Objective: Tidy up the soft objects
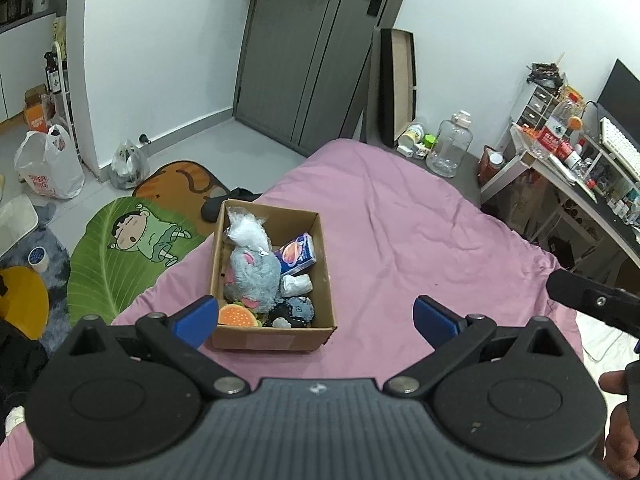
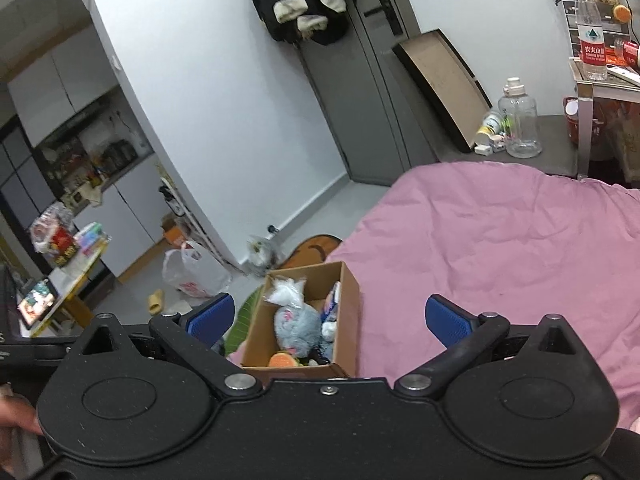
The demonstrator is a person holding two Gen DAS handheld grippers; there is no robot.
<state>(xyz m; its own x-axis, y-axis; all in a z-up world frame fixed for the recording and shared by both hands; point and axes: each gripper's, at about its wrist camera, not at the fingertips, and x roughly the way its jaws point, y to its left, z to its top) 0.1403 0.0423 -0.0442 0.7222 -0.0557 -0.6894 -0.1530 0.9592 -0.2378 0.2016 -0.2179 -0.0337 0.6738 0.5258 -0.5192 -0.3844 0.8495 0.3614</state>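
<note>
A cardboard box [image 1: 326, 280] stands on the pink bedspread [image 1: 420, 232] near the bed's left edge. In it lie a grey plush toy [image 1: 254, 276], a bag of white stuffing [image 1: 248, 234], a blue tissue pack [image 1: 298, 258], a burger toy [image 1: 237, 315], a white sock [image 1: 297, 285] and a dark grey soft piece [image 1: 298, 308]. My left gripper [image 1: 314, 320] is open and empty, just above the box's near end. My right gripper [image 2: 328, 318] is open and empty, above the same box [image 2: 348, 320], where the grey plush [image 2: 298, 330] shows.
A green leaf rug [image 1: 120, 256] and an orange rug [image 1: 184, 180] lie on the floor left of the bed. A desk [image 1: 568, 176] with bottles stands at the right. A clear jug [image 1: 448, 148] and a leaning board [image 1: 398, 84] stand beyond the bed. Plastic bags [image 1: 48, 164] sit by the wall.
</note>
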